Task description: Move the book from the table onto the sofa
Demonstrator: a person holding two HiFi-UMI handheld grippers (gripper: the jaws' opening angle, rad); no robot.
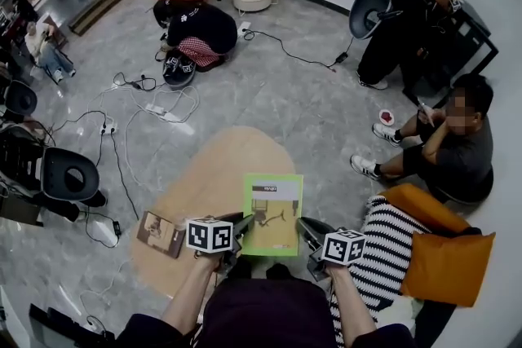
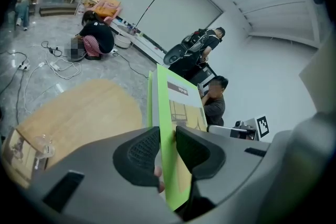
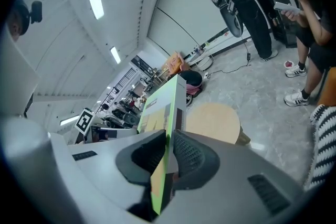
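The book has a bright green cover with a yellow picture. It is held lifted above the near edge of the oval wooden table. My left gripper is shut on its lower left edge and my right gripper on its lower right edge. In the left gripper view the book stands on edge between the black pads, which press on it. The right gripper view shows the book clamped the same way between its pads. The sofa, with a striped cushion and orange cushions, lies to the right.
A brown booklet lies on the table's left edge. A person sits on the floor just beyond the sofa, and another crouches farther off. Cables trail over the grey floor, with a black chair at the left.
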